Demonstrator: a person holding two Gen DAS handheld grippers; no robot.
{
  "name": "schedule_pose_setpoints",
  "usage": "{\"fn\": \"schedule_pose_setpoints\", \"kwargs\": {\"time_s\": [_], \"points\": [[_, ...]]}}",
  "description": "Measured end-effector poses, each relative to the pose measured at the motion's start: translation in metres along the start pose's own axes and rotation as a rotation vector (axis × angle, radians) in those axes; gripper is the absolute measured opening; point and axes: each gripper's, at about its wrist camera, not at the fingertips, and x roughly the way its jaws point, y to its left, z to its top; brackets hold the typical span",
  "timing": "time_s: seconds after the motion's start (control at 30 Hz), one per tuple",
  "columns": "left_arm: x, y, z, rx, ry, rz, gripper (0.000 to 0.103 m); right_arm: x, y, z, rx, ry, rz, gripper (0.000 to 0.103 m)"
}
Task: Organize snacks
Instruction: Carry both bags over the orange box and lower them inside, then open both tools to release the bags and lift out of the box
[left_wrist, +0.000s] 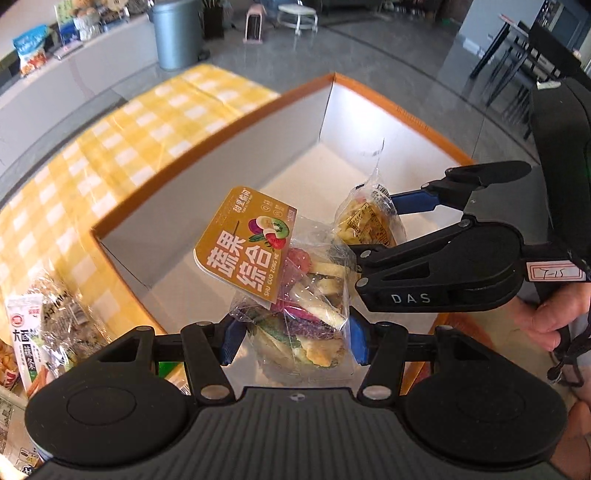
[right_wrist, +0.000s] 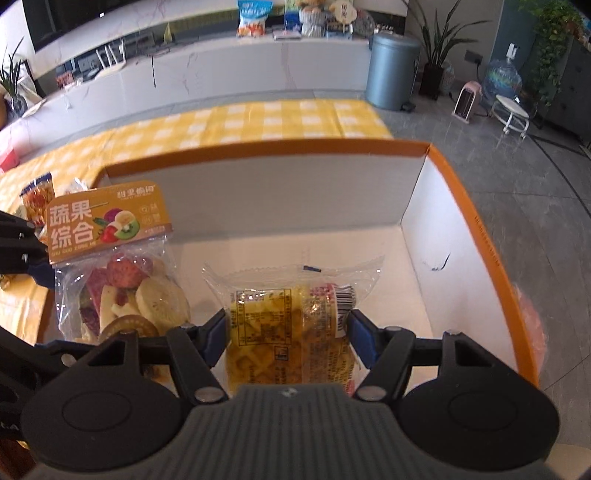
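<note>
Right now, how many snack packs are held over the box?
2: the dried fruit bag in the left tongs, the waffle pack in the right tongs. The box floor looks bare.

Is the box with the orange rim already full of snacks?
No, the box shows a bare white floor, and the only packets over it are the waffle and the dried fruit bag, both held in tongs.

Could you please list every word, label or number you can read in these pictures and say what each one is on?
"蔬果综合" and "SHU GUO ZONG HE": header card of the dried fruit bag.
"DAS": right gripper, on its body.
Handwritten tag on the right gripper's handle: unclear, perhaps "Y-15".
Waffle packet: print and barcode too small to read.
Snack packs on the tablecloth: blurred, unreadable.
</note>
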Motion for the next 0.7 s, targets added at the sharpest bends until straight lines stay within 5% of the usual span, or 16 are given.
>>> {"fn": "schedule_pose_setpoints", "kwargs": {"time_s": [0.3,0.7], "points": [[0.020,-0.008,0.006,0.051,0.075,0.032,0.065,0.024,0.001,-0.010,-0.030,0.111,0.010,0.066],[0.017,-0.016,0.005,0.075,0.070,0.061,0.072,0.015,0.013,-0.011,-0.065,0.112,-0.025,0.067]]}}
